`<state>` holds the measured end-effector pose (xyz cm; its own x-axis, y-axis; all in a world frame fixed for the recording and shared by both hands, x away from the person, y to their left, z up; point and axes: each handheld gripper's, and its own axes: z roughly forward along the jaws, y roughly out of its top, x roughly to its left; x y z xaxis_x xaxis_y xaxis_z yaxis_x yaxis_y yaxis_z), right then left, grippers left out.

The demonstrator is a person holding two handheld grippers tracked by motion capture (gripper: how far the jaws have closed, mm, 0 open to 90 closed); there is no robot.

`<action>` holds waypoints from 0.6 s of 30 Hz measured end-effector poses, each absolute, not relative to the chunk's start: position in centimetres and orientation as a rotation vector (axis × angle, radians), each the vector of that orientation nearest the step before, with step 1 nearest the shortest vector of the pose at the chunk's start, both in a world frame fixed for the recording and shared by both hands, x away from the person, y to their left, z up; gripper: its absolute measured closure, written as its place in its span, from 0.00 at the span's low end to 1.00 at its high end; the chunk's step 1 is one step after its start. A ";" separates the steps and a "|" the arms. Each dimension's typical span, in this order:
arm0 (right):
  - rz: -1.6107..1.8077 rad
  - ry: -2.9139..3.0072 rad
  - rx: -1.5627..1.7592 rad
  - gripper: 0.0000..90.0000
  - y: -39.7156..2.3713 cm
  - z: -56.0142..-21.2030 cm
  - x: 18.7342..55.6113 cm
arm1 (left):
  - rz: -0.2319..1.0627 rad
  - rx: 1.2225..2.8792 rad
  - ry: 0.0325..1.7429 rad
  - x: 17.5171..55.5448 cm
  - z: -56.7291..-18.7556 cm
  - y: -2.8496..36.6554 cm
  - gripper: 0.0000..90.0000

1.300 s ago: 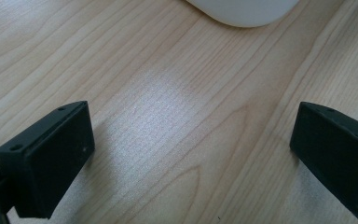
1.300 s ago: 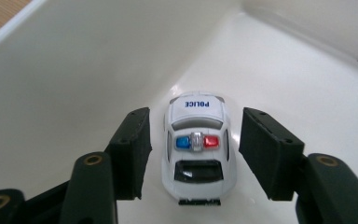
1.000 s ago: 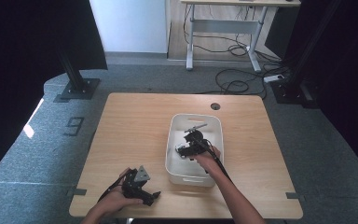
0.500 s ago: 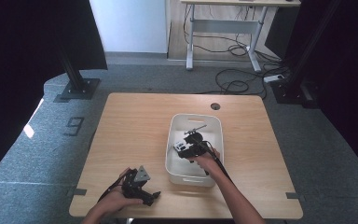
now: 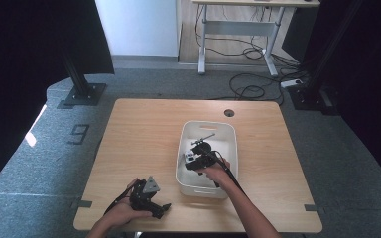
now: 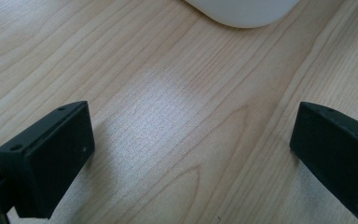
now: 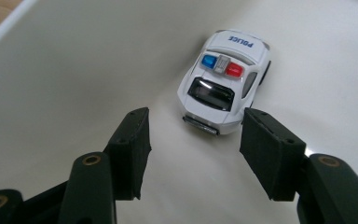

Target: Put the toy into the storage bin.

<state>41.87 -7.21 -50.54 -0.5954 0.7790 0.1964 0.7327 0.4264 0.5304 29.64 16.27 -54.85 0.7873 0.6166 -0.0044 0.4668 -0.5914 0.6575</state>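
One toy car [image 7: 223,81], roof lettered "POLICE", in white bin [image 7: 74,70]

Glossy plastic police car [image 7: 224,84], smooth white plastic bin [image 5: 228,134], matt pale wood table [image 5: 144,129]

Item count:

- Table [image 5: 144,134]: one, light wood top.
- White bin [image 5: 226,130]: one, standing on the table.
- Toy police car [image 7: 224,79]: one, white, lying in the bin.
- Roof lights on the car: two — one blue, one red.
- Handheld grippers: two — left gripper [image 5: 164,207] and right gripper [image 5: 188,159].
- Other dark metal parts in the bin: possibly one or two; the high view is too coarse to count them.
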 end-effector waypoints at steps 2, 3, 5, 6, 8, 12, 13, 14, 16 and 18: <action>0.913 2.600 1.369 0.48 -7.2 -50.5 41.8 | 0.294 2.311 0.800 29.6 -54.9 16.3 0.00; 0.916 2.600 1.370 0.48 -7.2 -50.5 41.8 | 0.294 2.311 0.800 29.6 -54.9 16.3 0.00; 0.929 2.610 1.358 0.49 -7.2 -50.4 41.8 | 0.294 2.311 0.801 29.6 -54.8 16.3 0.00; 0.936 2.618 1.353 0.49 -7.2 -50.4 41.7 | 0.294 2.310 0.800 29.6 -54.9 16.3 0.00; 0.932 2.628 1.339 0.49 -7.0 -50.4 41.6 | 0.294 2.311 0.800 29.6 -54.9 16.3 0.00; 0.935 2.623 1.338 0.48 -7.3 -50.4 41.7 | 0.294 2.310 0.801 29.6 -54.9 16.3 0.00; 0.944 2.613 1.339 0.48 -7.4 -50.3 41.7 | 0.294 2.310 0.801 29.6 -54.9 16.3 0.00; 0.954 2.604 1.341 0.48 -7.6 -50.1 41.7 | 0.295 2.310 0.801 29.6 -54.8 16.3 0.00; 0.977 2.593 1.329 0.47 -8.0 -49.8 41.6 | 0.292 2.309 0.801 29.6 -54.9 16.3 0.00; 1.005 2.572 1.321 0.47 -8.4 -49.3 41.4 | 0.293 2.310 0.802 29.6 -54.9 16.3 0.00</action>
<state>41.41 -8.45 -49.26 -0.6247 0.7507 0.2149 0.6976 0.4128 0.5856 29.63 16.25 -54.85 0.7862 0.6179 -0.0064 0.4686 -0.5894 0.6581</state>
